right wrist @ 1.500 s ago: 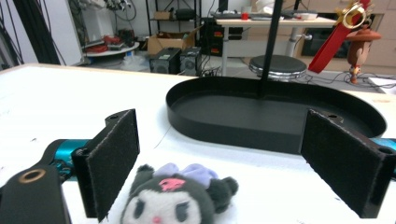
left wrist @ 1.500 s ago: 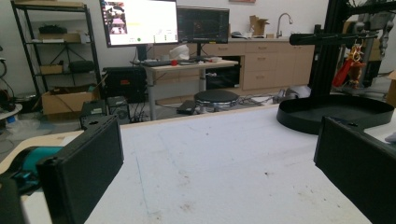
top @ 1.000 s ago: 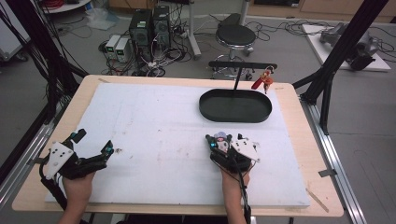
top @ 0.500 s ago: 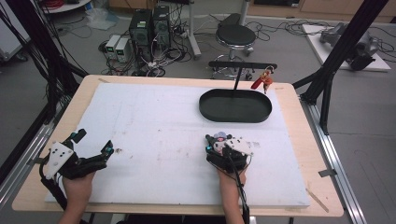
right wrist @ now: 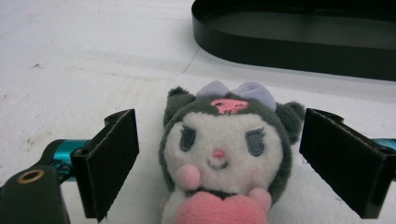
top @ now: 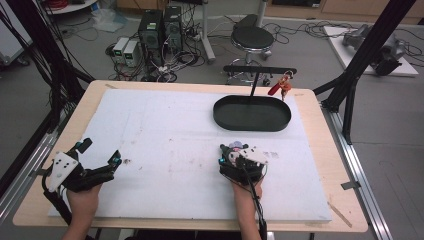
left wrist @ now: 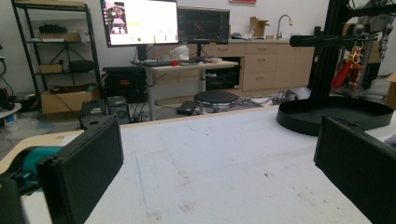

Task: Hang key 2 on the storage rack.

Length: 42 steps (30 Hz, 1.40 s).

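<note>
A small plush toy (right wrist: 226, 149) with a grey hood, a lilac bow and a pink body lies on the white table cover. It sits between the jaws of my right gripper (right wrist: 222, 135), which stand open a little away from each side of it. From above, the toy (top: 233, 147) peeks out just beyond the right gripper (top: 235, 151) in the middle of the near half of the table. My left gripper (top: 100, 151) rests near the front left corner. In its own view the left gripper (left wrist: 219, 140) is open with nothing between the jaws.
A black oval tray (top: 250, 112) stands at the back right of the table, just beyond the toy (right wrist: 289, 51). Behind the tray (left wrist: 336, 114), a black stand carries a hanging red keychain figure (top: 280, 86). The wooden table edge (top: 330, 150) runs along the right.
The right gripper has shifted very slightly around the toy. The left gripper has kept still.
</note>
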Each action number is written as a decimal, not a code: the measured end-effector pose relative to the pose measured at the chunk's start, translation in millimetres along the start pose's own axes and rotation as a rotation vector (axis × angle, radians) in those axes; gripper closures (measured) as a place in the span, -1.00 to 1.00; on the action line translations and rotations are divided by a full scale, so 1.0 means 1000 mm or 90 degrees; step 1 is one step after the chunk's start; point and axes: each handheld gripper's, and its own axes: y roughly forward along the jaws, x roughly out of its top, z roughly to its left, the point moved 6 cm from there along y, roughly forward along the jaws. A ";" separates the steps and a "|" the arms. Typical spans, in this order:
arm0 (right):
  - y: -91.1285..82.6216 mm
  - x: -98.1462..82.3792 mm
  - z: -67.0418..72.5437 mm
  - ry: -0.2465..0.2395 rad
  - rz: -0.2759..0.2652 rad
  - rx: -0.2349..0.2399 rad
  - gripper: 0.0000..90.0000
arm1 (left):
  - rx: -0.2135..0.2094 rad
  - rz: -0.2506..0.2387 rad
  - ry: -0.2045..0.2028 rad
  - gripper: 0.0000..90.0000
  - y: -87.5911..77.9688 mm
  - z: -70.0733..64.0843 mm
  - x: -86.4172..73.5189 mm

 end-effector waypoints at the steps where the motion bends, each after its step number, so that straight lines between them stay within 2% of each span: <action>1: 0.000 0.000 0.000 0.000 0.005 0.000 -0.75 | 0.000 -0.001 0.000 -0.96 0.000 0.000 0.000; 3: 0.000 -0.001 0.000 -0.006 0.010 -0.010 -0.75 | 0.000 -0.001 0.000 -0.96 0.000 0.000 0.000; 10: 0.003 -0.004 -0.002 0.003 0.057 -0.009 -0.78 | 0.000 -0.003 -0.003 -0.96 0.000 0.000 0.000; 17: 0.006 -0.006 -0.002 0.003 0.081 -0.007 -0.76 | 0.001 -0.001 -0.001 -0.96 0.000 0.000 0.000; 22: 0.006 -0.007 -0.002 0.002 0.089 -0.008 -0.42 | 0.002 -0.002 -0.002 -0.96 0.000 0.000 0.001; 28: 0.005 -0.007 -0.003 -0.007 0.093 0.001 -0.18 | 0.001 -0.003 -0.001 -0.96 0.000 0.000 0.001; 30: 0.004 -0.007 -0.004 -0.005 0.092 0.005 -0.11 | 0.001 -0.003 -0.001 -0.96 0.000 0.000 0.001; 34: 0.003 -0.006 -0.004 -0.021 0.080 0.002 -0.08 | 0.000 -0.003 0.000 -0.96 -0.001 0.000 0.001; 39: -0.001 -0.001 -0.006 -0.021 0.041 0.002 -0.07 | 0.001 -0.003 0.000 -0.96 0.000 0.000 0.001; 42: -0.006 0.004 -0.008 -0.010 0.018 0.005 -0.07 | 0.000 -0.003 -0.002 -0.96 0.000 0.000 0.001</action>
